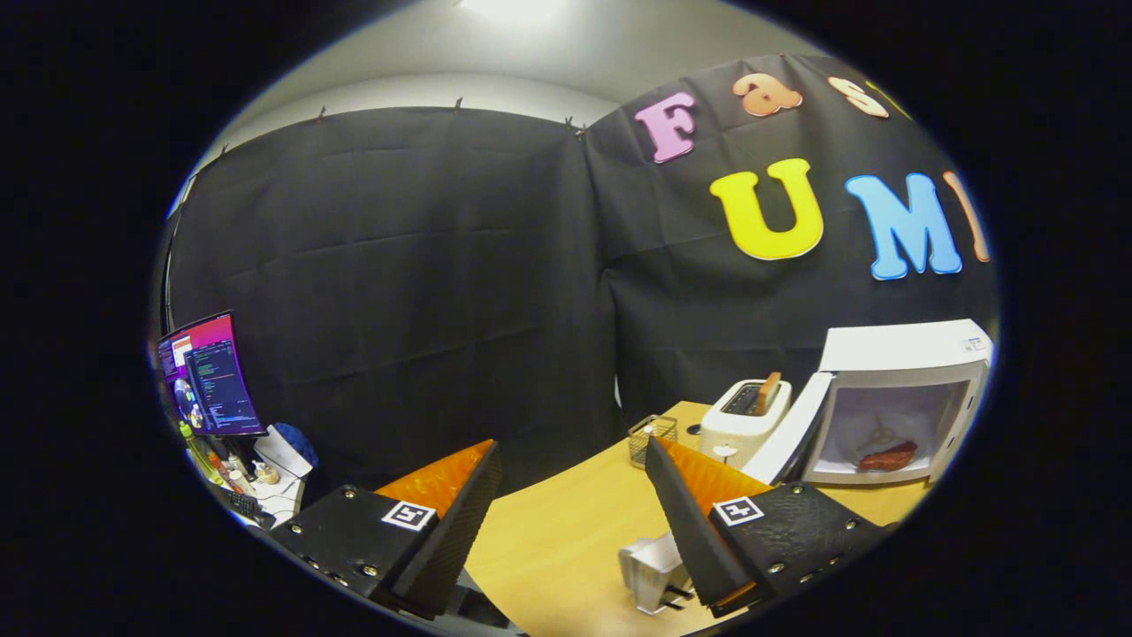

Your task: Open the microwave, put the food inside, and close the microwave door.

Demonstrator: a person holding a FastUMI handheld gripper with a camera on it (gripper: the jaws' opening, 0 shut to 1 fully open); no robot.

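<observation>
A white microwave [911, 349] stands on the wooden table [566, 531], off to the right beyond my fingers. Its door [791, 429] hangs open toward the left. Inside the lit cavity lies a reddish-brown piece of food [887, 458]. My gripper [570, 460] is open, fingers spread wide with nothing between them, raised over the table and well left of the microwave. The right finger [699, 522] points toward the door's lower edge.
A white toaster [745, 416] with a slice of bread in it stands just left of the open door. A small wire basket [653, 439] sits beside it. A small white object [653, 571] lies near the right finger. A monitor [210, 376] and desk clutter stand far left.
</observation>
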